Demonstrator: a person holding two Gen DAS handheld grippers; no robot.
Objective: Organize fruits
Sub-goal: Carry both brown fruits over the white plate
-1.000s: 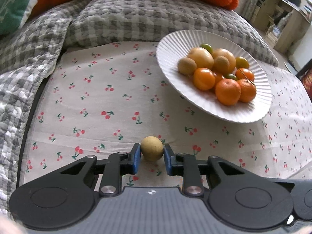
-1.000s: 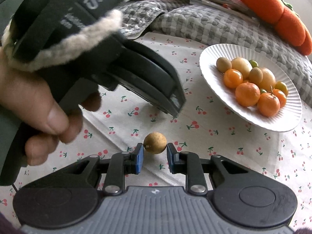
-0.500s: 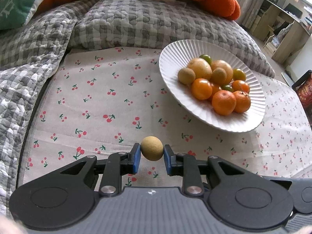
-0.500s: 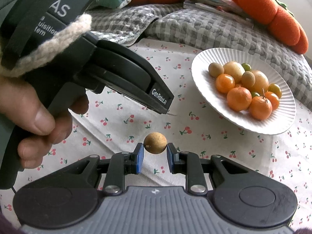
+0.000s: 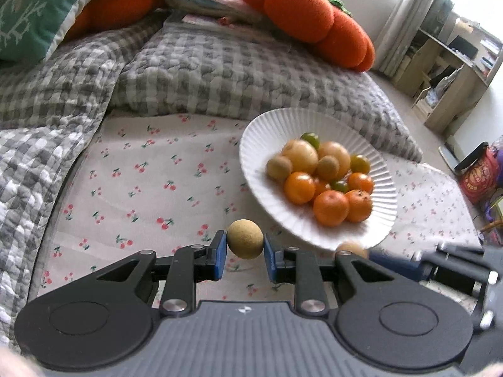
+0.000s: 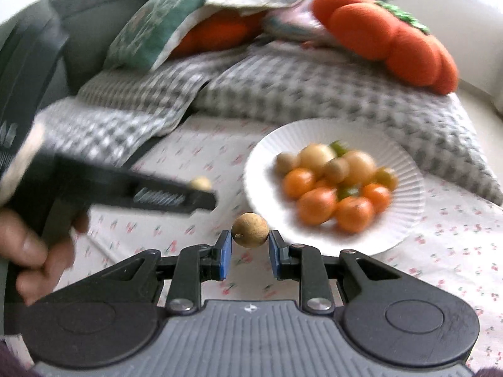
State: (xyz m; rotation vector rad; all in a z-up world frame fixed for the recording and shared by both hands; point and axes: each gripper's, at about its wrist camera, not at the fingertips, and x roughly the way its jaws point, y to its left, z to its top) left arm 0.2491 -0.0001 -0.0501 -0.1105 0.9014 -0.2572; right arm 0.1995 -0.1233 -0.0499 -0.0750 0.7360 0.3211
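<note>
1. The left tool (image 5: pixel 244 257) pinches a small round tan fruit (image 5: pixel 245 238); the right tool (image 6: pixel 250 250) pinches another tan fruit (image 6: pixel 250 230), both near the white fluted plate (image 5: pixel 314 122).
2. Either smooth fruit may squirt out.
3. Crowding tools may collide over the heaped plate.

A plate (image 5: pixel 314 119) sits on the cloth (image 5: pixel 157 182), to the right, with fruit (image 5: pixel 323 179) piled in it. Behind the cloth lies a quilt (image 5: pixel 220 72), and on its far side rest cushions (image 5: pixel 314 15). Nearest, each gripper holds a small fruit (image 5: pixel 245 243) above the cloth, left of the plate.
</note>
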